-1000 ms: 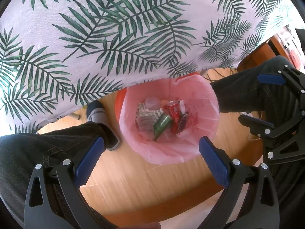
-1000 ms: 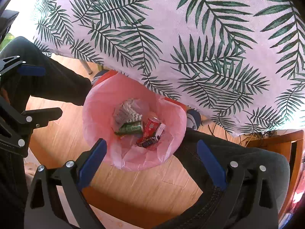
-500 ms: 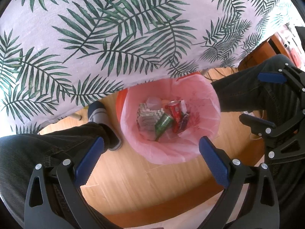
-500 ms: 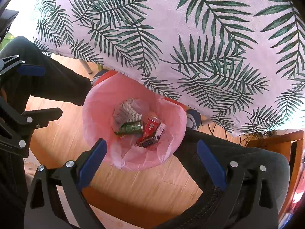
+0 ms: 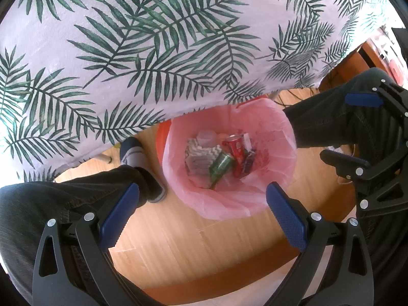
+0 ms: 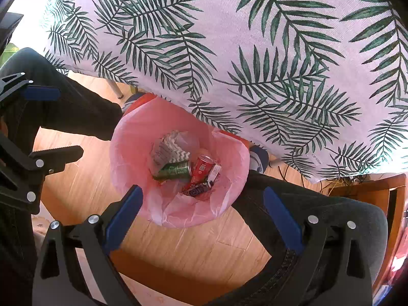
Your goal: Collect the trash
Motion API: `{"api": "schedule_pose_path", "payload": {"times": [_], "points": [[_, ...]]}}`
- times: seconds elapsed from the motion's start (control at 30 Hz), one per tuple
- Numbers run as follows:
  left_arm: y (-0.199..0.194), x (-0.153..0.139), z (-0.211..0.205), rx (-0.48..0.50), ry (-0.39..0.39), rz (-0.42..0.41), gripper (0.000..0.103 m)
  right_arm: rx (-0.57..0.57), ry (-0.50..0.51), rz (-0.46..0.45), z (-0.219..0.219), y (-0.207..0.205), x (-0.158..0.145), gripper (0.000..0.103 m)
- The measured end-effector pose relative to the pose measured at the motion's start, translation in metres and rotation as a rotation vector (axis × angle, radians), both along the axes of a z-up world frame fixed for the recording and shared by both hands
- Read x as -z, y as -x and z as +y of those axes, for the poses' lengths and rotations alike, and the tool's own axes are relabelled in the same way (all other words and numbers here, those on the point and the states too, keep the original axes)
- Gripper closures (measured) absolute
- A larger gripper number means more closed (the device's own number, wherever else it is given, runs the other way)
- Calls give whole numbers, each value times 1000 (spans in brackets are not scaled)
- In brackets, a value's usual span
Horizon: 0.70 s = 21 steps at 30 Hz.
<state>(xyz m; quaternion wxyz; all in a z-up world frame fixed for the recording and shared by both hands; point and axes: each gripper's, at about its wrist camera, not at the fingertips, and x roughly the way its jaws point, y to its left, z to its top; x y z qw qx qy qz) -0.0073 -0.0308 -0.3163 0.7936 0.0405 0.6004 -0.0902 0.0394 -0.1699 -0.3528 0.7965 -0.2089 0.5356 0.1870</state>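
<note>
Left wrist view: the left gripper (image 5: 202, 209) hangs with jaws wide apart and empty above the pink-lined bin (image 5: 278, 199). Inside lie two cans: a red can (image 5: 236, 148) with its top toward 12 o'clock, and a green can (image 5: 220, 164) running from 1 to 7 o'clock.

Right wrist view: the right gripper (image 6: 202, 207) is spread apart and empty too. The bin sits at the cloth (image 6: 255, 38) edge, between two legs (image 6: 318, 211).

My fingers (image 5: 119, 214) wear blue ribbed pads on black frames. The tablecloth (image 5: 153, 38) is pale lilac-white, printed with dark green palm fronds. Below its edge, the bin liner (image 5: 280, 137) is translucent pink over an orange bin rim (image 5: 160, 140). Inside lie a red can (image 6: 202, 169), a green can (image 6: 176, 171) and grey-white zigzag paper (image 6: 169, 148) (the small dark blue wrapper (image 6: 197, 190) is hard to read). The floor (image 5: 191, 250) is honey-coloured wood; my trousers (image 5: 38, 204) are dark grey.
</note>
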Motion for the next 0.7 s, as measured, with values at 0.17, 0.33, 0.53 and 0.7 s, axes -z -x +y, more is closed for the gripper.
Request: {"api": "schedule_pose_path", "payload": {"times": [0.17,0.33,0.53,0.7], "points": [[0,1,0,-1,-6,3,6,-1,0,1,0,0,0,9],[0,2,-1,-1,-9,5,6,0,1,0,0,0,0,9],[0,2,0,-5,-10,6,6,0,2,1,0,0,1,9],[1,2,0,-5,-11,6,6,0,2,2,0,0,0,9]]}}
